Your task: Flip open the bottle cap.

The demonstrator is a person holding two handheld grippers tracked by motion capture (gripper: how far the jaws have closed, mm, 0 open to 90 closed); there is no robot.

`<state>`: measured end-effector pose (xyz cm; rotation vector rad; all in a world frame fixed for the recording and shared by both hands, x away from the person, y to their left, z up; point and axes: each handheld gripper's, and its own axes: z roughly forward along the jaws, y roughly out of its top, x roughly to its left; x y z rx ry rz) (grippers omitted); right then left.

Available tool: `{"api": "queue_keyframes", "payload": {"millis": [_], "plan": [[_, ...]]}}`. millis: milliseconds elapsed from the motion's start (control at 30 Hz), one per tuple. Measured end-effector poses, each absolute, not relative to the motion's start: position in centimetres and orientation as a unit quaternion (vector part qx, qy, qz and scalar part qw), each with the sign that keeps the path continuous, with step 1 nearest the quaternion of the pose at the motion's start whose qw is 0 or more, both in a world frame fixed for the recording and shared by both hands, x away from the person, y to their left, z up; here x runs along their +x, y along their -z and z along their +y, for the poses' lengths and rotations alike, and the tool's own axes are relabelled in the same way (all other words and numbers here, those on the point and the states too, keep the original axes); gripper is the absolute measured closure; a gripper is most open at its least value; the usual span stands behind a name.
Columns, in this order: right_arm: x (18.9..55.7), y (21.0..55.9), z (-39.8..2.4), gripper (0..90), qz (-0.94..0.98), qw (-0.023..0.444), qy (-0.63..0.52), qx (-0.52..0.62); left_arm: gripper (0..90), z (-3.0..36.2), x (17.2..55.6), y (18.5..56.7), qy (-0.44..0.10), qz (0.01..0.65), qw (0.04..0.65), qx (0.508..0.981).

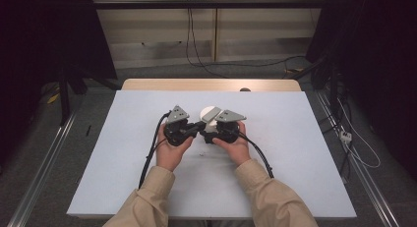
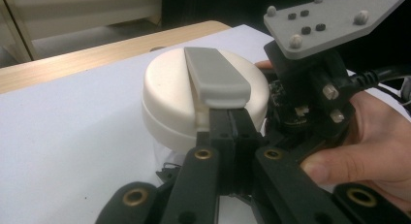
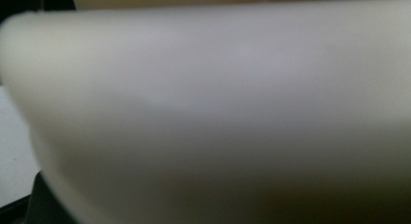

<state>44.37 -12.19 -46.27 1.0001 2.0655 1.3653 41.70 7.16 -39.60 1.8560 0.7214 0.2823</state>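
- A person sits at the table (image 1: 123,187) with a gripper in each hand.
- Between the two grippers, near the middle of the white top, stands a round cream lid (image 2: 174,95) on a see-through jar (image 2: 162,158).
- The lid has a grey bar handle (image 2: 215,76) lying flat across its top.
- The left gripper (image 2: 231,124) has its two black jaws pressed tight together, right at the near end of that grey bar. I cannot tell if it pinches the bar or just touches it.
- The right gripper (image 1: 216,131) sits close against the other side of the lid. Its own camera is so near that all I see is a blurry cream wall (image 3: 208,112). I cannot tell if its jaws are wide or closed.
- The lid looks like hard, smooth plastic. I think it is stiff and light, and a bit slippery on its round side.
- The jar below looks thin and clear, so I guess it could tip or slide if pushed.
- The grey bar looks like the best place to grab. It is flat-sided and sticks up.
- One gripper could hold the jar steady while the other works the bar.
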Motion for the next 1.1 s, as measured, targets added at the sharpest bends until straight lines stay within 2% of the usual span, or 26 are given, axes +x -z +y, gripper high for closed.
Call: {"api": "queue_keyframes", "payload": {"millis": [667, 1100], "plan": [[44.3, 46.3, -12.1, 18.4, 0.753, 0.235, -0.496, 0.363, 90.0, 7.1, 41.8, 39.1, -0.14, 0.302, 0.547, 0.768], [44.3, 46.3, -12.1, 18.4, 0.752, 0.236, -0.496, 0.364, 90.0, 6.5, 42.1, 38.5, -0.122, 0.305, 0.549, 0.769]]}}
